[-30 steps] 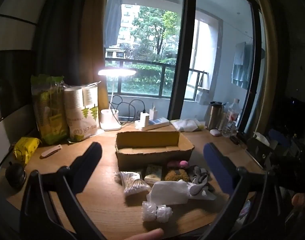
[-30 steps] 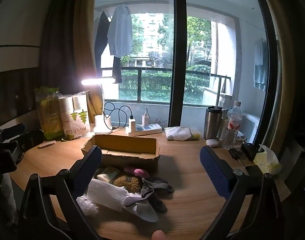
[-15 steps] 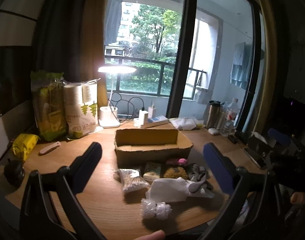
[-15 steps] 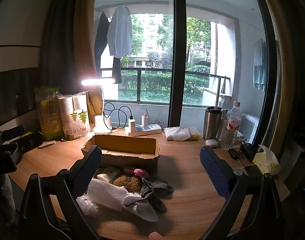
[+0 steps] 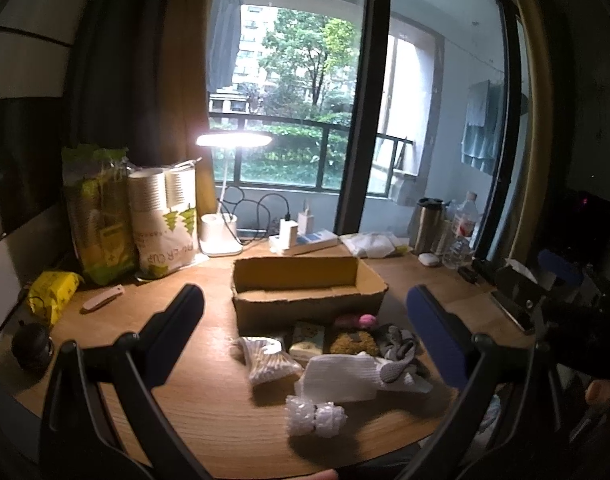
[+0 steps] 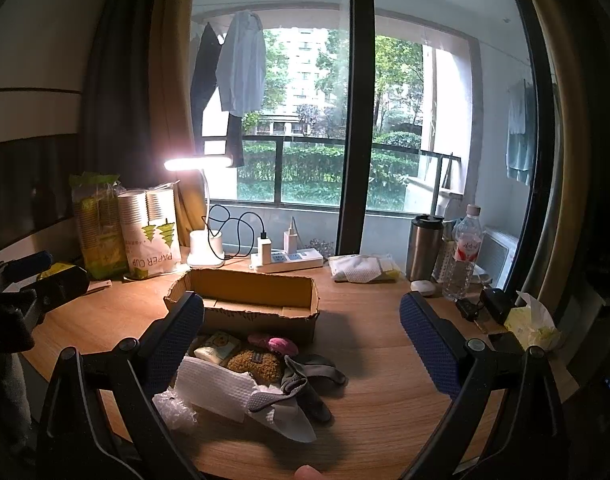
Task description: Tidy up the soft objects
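An open cardboard box (image 5: 305, 292) (image 6: 249, 300) stands mid-table. In front of it lie soft items: a white folded cloth (image 5: 341, 376) (image 6: 213, 386), grey and white socks (image 5: 397, 344) (image 6: 301, 380), a brown scrubby pad (image 5: 353, 342) (image 6: 255, 364), a pink item (image 5: 365, 320) (image 6: 279, 344), a bag of cotton swabs (image 5: 265, 360) and a bubble-wrap roll (image 5: 315, 420) (image 6: 173, 410). My left gripper (image 5: 305, 320) is open and empty, held above and before the pile. My right gripper (image 6: 301, 328) is open and empty, likewise apart from the pile.
A lit desk lamp (image 5: 225, 200), paper cup bags (image 5: 161, 220), a power strip (image 6: 289, 260), a folded cloth (image 6: 361, 268), a steel tumbler (image 6: 425, 248) and water bottle (image 6: 463, 252) line the back. A tissue pack (image 6: 533, 320) lies right. A yellow packet (image 5: 53, 292) lies left.
Both grippers have drifted slightly, so the box and pile shift a little in view. Nothing was taken hold of or moved on the table.
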The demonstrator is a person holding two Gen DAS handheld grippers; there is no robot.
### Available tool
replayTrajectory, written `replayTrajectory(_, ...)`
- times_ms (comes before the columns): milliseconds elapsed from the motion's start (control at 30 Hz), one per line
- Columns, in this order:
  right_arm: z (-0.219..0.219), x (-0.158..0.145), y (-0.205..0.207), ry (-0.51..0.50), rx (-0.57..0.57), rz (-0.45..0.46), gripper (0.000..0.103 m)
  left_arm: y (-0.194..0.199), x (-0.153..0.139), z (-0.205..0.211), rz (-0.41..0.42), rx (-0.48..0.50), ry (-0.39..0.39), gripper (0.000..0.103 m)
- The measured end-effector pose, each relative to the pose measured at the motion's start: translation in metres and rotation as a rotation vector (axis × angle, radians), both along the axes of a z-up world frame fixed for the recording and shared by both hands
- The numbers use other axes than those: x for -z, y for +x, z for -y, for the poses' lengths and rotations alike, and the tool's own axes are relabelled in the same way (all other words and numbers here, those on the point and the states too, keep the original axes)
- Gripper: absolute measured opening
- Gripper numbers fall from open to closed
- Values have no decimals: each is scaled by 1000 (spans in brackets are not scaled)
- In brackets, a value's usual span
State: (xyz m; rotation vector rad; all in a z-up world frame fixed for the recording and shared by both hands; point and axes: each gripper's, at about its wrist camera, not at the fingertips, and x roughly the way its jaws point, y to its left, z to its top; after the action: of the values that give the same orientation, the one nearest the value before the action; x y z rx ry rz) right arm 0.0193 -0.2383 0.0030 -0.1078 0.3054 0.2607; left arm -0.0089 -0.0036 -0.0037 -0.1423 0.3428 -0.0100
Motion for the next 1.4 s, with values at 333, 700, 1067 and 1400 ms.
replayTrajectory(333, 0, 0, -1, -1, 8, 0, 100, -1, -2, 9, 15, 0, 42, 102)
replayTrajectory(700, 2, 1, -1, 1, 13, -5, 100, 1, 5, 13, 35, 1, 60, 102)
replayTrajectory(1067, 0, 3, 1, -1, 9, -14, 100, 3, 4, 14, 19, 33, 48, 102)
replayTrajectory(1400, -2, 3, 4, -3, 8, -21, 100, 3, 4, 16, 17, 38, 38, 102)
